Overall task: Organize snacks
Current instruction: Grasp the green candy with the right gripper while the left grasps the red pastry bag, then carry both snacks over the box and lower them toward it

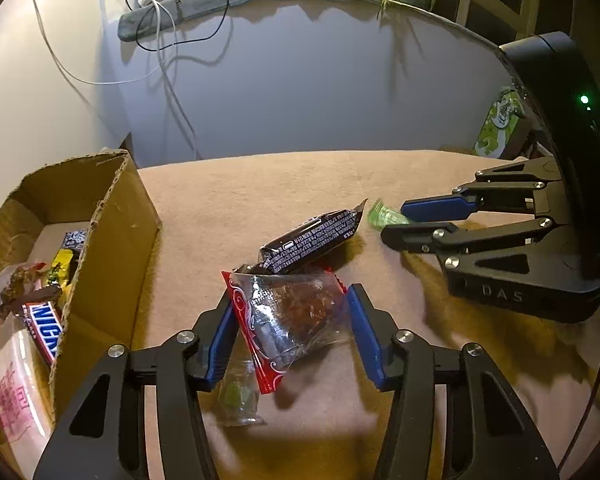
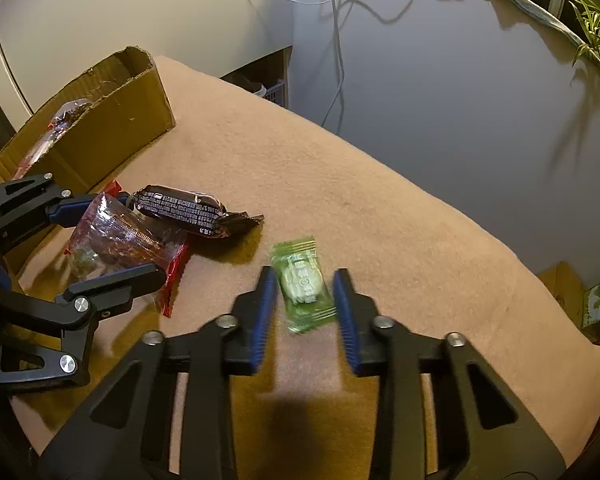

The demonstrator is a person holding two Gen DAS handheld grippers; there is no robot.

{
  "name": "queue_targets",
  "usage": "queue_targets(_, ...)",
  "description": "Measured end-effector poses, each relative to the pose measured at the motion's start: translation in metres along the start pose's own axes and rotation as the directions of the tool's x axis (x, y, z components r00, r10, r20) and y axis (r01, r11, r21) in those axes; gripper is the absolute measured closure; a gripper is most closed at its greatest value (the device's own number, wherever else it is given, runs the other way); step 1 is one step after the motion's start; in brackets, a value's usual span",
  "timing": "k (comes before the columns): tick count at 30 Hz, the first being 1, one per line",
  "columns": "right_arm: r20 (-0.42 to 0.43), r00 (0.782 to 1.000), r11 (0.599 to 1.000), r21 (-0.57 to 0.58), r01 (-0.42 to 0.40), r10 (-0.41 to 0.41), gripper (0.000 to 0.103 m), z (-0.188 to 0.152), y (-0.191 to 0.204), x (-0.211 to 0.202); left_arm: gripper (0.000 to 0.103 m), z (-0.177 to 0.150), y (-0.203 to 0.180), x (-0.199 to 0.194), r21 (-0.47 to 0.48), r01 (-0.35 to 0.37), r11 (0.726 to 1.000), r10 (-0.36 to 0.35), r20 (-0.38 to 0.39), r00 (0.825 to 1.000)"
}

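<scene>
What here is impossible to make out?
1. Left wrist view: most of what lies in the cardboard box, hidden by its wall and the picture edge.
2. Right wrist view: the print on the green candy, blurred.
3. Both views: whether the left gripper jaws press the clear packet; its film is see-through.

glossy wrappers on a matt, felt-like tan cloth [image 2: 380,200] covering the desk.
clear crinkled plastic packet [image 1: 296,316], shiny dark foil bar [image 1: 312,240], translucent green candy wrapper [image 2: 304,284]; rough torn corrugated cardboard box [image 1: 112,216]; matt black plastic tongs with ribbed blue pads [image 1: 364,336].
</scene>
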State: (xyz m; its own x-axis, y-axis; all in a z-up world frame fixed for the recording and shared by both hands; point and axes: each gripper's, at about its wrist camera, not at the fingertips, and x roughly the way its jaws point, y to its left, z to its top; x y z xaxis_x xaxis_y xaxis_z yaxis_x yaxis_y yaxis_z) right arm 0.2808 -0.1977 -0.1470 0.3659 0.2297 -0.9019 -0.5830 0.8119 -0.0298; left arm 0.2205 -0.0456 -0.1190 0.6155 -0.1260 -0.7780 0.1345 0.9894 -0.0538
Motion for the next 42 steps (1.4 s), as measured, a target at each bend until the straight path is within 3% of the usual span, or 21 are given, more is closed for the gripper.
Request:
queue_targets(10,0.027,1.000,0.999,0.041,-0.011,0.010,0.081,-0.009,-0.002,-0.011,0.052,-0.003,0.002,-0.016,-0.011,0.037,0.999,-0.037,0.026,0.999)
queue_targets(23,0.105,0.994,0.998,0.060,-0.013,0.007,0.081,-0.016,0.019,-0.063,0.052,-0.003,0.009,-0.066,-0.036,0.091,0.995,-0.087,0.108,0.990)
queue_targets(31,0.154,0.988,0.999,0.031,-0.027,0.022,0.081,-0.009,0.052,-0.096,0.052,-0.013,0.027,-0.096,-0.067,0.083,0.994,-0.072,0.156,0.985)
queue_targets(42,0.186,0.981,0.998,-0.029,-0.059,0.063,0.081,0.020,0.105,-0.106,0.052,-0.031,0.074,-0.130,-0.136,0.042,0.990,-0.015,0.196,0.980)
